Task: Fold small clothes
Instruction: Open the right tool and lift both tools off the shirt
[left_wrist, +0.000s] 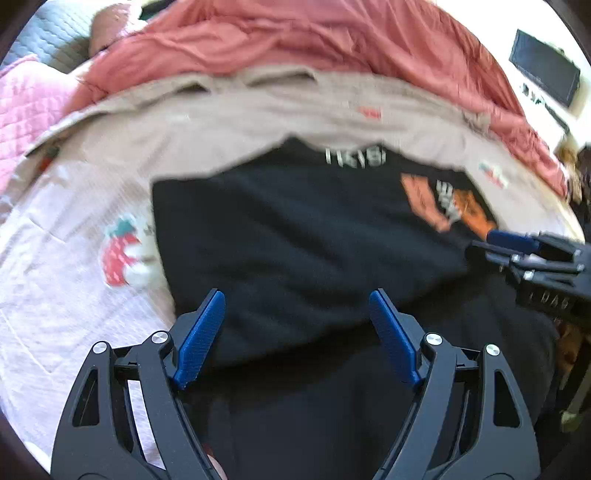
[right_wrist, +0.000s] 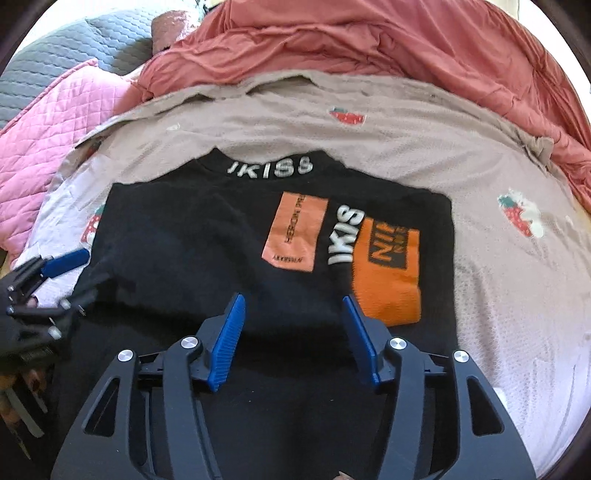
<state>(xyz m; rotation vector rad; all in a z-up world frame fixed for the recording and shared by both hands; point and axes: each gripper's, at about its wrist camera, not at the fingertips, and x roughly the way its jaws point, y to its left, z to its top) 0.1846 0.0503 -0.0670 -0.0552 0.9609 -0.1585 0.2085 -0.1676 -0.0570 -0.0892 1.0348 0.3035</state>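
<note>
black shirt (right_wrist: 207, 236) flat on strawberry-print sheet (right_wrist: 509, 280), collar far side. left gripper (left_wrist: 297, 317) jaws wide apart above shirt's near left part. right gripper (right_wrist: 293, 321) jaws apart over its near middle, holding nothing.

Probably a home bedroom: strawberry-print bedsheet (right_wrist: 480, 155), rumpled red duvet (right_wrist: 369, 40).

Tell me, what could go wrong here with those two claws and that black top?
1. The black sweatshirt lies directly on the strawberry-print bedsheet; an open claw closing on its edge may pinch the sheet too.
2. Both the left claw and the right claw are open, holding nothing, so a one-sided grab may fold it crooked.
3. The sweatshirt's near part is dark and hard to read; a hem grab may miss.
</note>
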